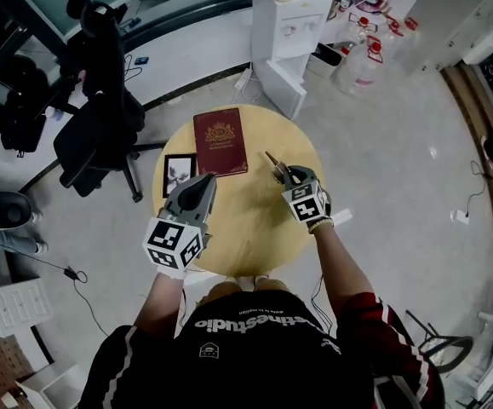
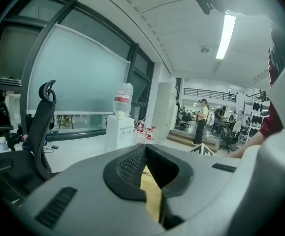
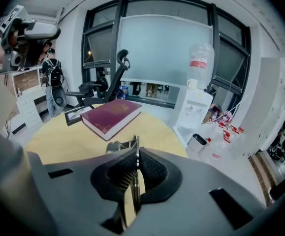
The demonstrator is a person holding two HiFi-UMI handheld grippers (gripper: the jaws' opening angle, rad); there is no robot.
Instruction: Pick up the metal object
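Head view: right gripper is pinching the metal object over the round bench; a red book is lying ahead and left of it.

Left gripper view: left gripper is holding its pads pressed together, with nothing between them.

Right gripper view: the metal object is sticking out just beyond the clamping pads.

Bare across the near half of the round pale wooden desk, between left tool and right tool. Blocked at the far edge by a thick maroon hardcover book, small black picture frame just beside it.
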